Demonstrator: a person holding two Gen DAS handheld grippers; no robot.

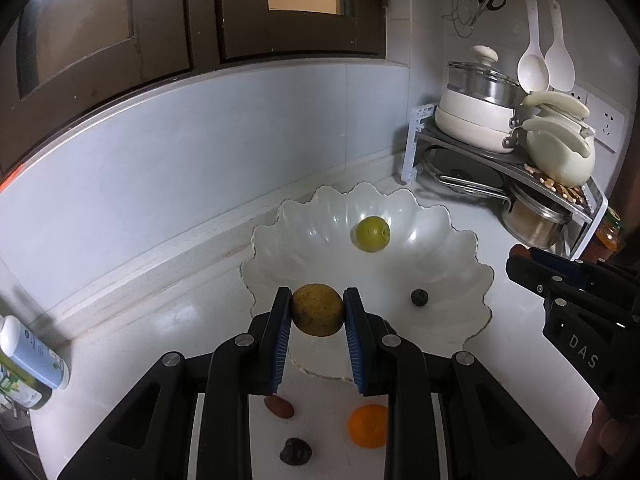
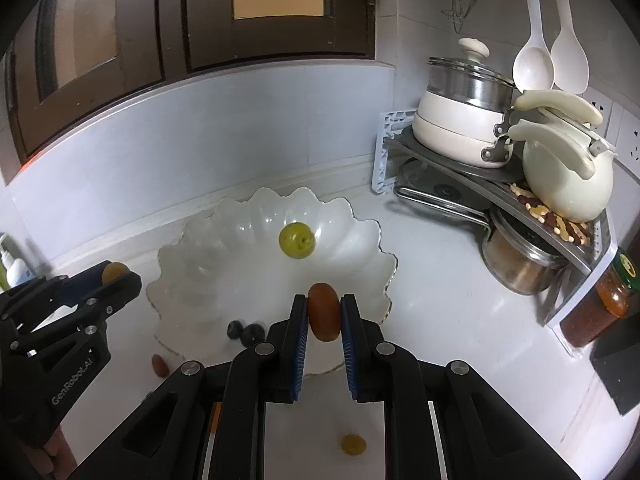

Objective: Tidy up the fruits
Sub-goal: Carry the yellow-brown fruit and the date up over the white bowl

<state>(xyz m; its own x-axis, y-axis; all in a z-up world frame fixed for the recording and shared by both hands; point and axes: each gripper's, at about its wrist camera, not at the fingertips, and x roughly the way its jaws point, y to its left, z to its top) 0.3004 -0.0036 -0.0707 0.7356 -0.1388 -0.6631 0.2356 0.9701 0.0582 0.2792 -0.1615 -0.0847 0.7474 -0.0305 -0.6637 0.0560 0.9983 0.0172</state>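
A white scalloped bowl [image 1: 460,280] [image 2: 192,264] sits on the counter and holds a green fruit [image 1: 371,233] [image 2: 297,240] and a dark berry [image 1: 419,297] [image 2: 235,329]. My left gripper [image 1: 317,310] is shut on a speckled yellow-brown fruit [image 1: 317,309] over the bowl's near rim; it also shows in the right wrist view [image 2: 114,274]. My right gripper [image 2: 324,316] is shut on a brown oval fruit [image 2: 324,312] above the bowl's near right rim; it shows at the right edge of the left wrist view [image 1: 524,258].
On the counter lie an orange fruit [image 1: 368,426], a reddish-brown fruit [image 1: 279,406] [image 2: 160,365], a dark wrinkled fruit [image 1: 295,451] and a small yellow fruit [image 2: 353,444]. A corner rack [image 2: 480,176] with pots and a kettle stands at the right, a jar [image 2: 600,308] beside it. Bottles [image 1: 32,364] stand left.
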